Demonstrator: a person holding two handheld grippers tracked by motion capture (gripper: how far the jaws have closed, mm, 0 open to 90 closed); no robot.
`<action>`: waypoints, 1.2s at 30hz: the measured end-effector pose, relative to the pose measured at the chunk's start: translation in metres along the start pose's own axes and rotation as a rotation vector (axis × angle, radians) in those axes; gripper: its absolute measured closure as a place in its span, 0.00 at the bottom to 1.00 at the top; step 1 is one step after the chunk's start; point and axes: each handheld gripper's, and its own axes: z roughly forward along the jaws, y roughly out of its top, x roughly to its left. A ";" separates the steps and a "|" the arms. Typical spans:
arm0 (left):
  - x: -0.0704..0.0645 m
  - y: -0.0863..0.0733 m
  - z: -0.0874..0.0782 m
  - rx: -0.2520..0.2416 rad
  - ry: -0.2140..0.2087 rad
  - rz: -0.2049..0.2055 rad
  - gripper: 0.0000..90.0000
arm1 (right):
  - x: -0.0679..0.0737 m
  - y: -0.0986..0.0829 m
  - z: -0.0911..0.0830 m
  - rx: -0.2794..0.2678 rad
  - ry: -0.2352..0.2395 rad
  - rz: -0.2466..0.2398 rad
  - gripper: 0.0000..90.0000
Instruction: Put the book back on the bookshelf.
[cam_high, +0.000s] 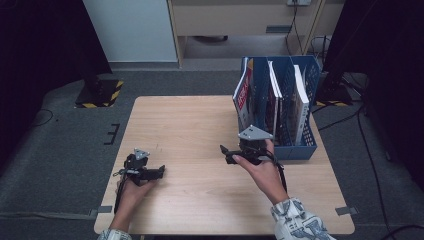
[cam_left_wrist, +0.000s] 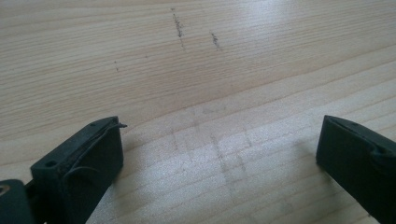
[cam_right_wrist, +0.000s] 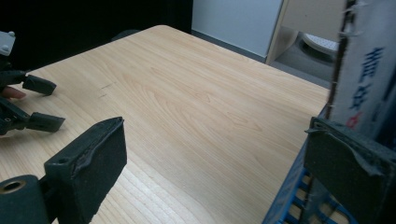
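Blue plastic slotted file rack (cam_high: 300, 142), holding upright books and magazines (cam_high: 243, 95), stands at the right edge of the pale wooden table (cam_high: 190, 125), toward its far corner. The right gripper (cam_high: 227, 152) hovers just beside the rack's near left corner, jaws wide. Near the left edge, the left gripper (cam_high: 159, 171) sits low over bare wood, jaws wide.

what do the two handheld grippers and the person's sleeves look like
Both the left gripper and the right gripper are black, each topped by a grey three-cornered plate with a dark cable trailing back past the hand. Their fingers are blocky, faced with worn black padding that is frayed at the edges. The person's sleeves are white with a dark blue print.
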 end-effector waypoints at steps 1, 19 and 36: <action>0.000 0.000 0.000 0.000 0.000 0.000 0.00 | 0.001 0.000 0.002 0.003 0.002 -0.001 0.07; 0.000 0.000 0.000 0.000 -0.001 0.000 0.00 | 0.026 -0.010 0.024 0.044 0.038 -0.041 0.07; 0.000 0.000 0.000 0.000 -0.001 0.000 0.00 | 0.050 -0.031 0.043 0.092 0.078 -0.065 0.08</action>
